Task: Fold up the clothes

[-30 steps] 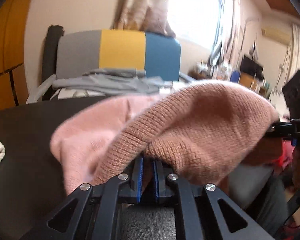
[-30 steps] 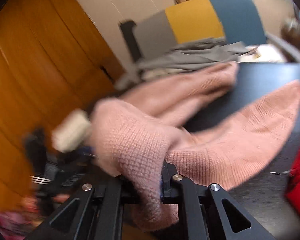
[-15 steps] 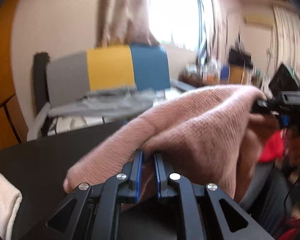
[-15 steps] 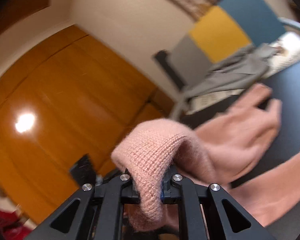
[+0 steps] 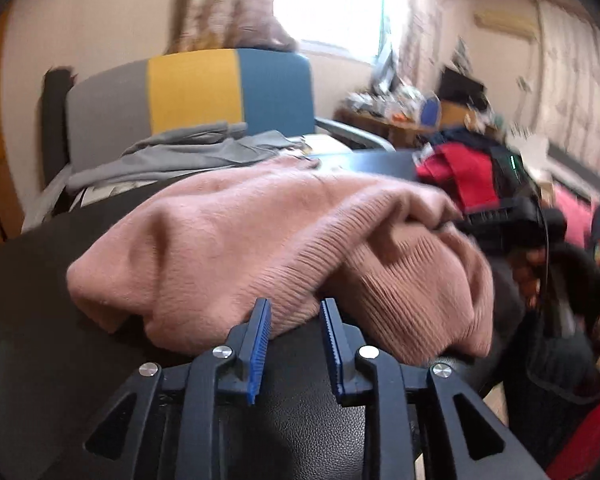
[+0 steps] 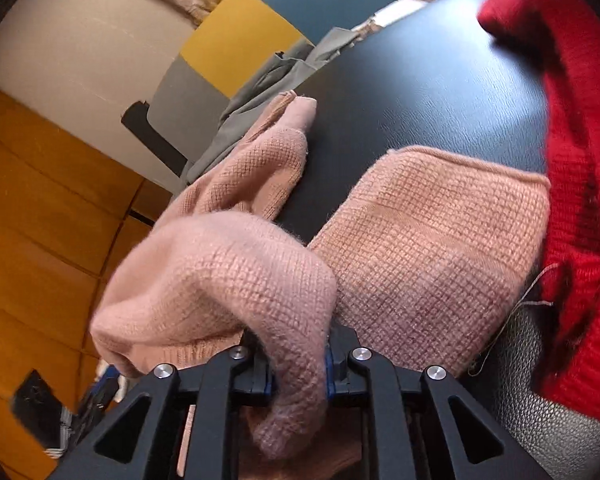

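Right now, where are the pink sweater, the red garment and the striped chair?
pink sweater point(image 5: 228, 240), left wrist view, on its bunched upper fold.
red garment point(image 6: 580, 128), right wrist view, on its knit body at the right edge.
striped chair point(image 5: 192, 92), left wrist view, on the backrest's yellow band.

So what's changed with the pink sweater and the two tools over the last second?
The pink knitted sweater came down from mid-air onto the black table. The left tool is opening, its pads off the fold lying between them. The right tool, starting to open, still pinches its fold. The red garment stayed put.
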Demonstrator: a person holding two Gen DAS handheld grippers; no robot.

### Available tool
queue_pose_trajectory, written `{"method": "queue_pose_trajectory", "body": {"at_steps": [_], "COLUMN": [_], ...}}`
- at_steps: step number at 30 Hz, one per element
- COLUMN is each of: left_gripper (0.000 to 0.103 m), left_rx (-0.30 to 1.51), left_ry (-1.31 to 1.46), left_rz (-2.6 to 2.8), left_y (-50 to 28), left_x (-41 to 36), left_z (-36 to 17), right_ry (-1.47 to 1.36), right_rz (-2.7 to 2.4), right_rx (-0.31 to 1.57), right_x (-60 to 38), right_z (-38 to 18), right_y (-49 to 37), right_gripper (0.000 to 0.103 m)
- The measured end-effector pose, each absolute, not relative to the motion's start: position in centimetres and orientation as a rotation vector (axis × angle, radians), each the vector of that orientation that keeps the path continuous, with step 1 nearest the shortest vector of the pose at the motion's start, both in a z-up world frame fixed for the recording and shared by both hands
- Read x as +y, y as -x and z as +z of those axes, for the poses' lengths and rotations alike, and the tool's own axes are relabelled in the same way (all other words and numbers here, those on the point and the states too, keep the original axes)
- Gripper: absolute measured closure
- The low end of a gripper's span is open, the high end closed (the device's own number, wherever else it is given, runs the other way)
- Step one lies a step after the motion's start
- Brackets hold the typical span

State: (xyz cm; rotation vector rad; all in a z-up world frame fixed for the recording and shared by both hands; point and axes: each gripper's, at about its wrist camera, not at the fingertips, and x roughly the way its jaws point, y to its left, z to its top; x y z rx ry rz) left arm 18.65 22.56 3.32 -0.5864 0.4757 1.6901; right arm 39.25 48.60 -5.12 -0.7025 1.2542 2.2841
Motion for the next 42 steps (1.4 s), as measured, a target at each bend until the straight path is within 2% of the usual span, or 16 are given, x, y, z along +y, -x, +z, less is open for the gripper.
{"method": "queue_pose_trajectory", "body": {"at_steps": [8, 14, 22, 25, 27, 29, 31, 35, 40, 42], "left_gripper": [0.077, 0.077, 0.074, 0.061, 0.039, 0.031, 0.03, 0.029, 0.03, 0.039], "left_rx": [0.855, 0.785, 0.709, 0.665, 0.665, 0.734, 0.834, 0.849, 1.011, 1.027], "left_ry": [0.37, 0.358, 0.317, 0.368, 0.399, 0.396, 0.354, 0.302, 0.251, 0.23], "left_rz": [1.851, 1.884, 1.84, 1.733, 1.66, 1.649, 1.691, 1.79, 1.835, 1.84], "left_y": [-21.0, -20.6, -20.7, -20.3, -20.3, -20.5, -20.8, -20.6, -21.6, -22.3], "left_x": [28.7, 30.5, 28.8, 28.8, 28.9, 29.2, 30.0, 31.0, 31.4, 31.4], "left_z": [1.0, 2.1, 3.0, 3.1, 2.9, 2.2, 1.6, 1.5, -2.5, -2.6], "right_ry": [0.762, 0.785, 0.761, 0.754, 0.753, 0.754, 0.752, 0.751, 0.748, 0.753], "right_rz": [2.308, 2.317, 2.33, 2.333, 2.335, 2.337, 2.337, 2.336, 2.334, 2.334], "right_rx": [1.008, 0.893, 0.878, 0.873, 0.88, 0.882, 0.88, 0.876, 0.876, 0.857], "right_x": [46.9, 46.4, 45.8, 45.8, 45.9, 46.0, 46.0, 45.8, 45.6, 45.5], "right_z": [-4.2, -4.2, -4.4, -4.4, -4.5, -4.5, -4.5, -4.5, -4.4, -4.3], "right_y": [-38.1, -37.4, -37.1, -37.0, -37.0, -37.0, -37.1, -37.0, -36.9, -36.8], "right_gripper": [0.084, 0.084, 0.083, 0.083, 0.083, 0.083, 0.083, 0.083, 0.083, 0.083]}}
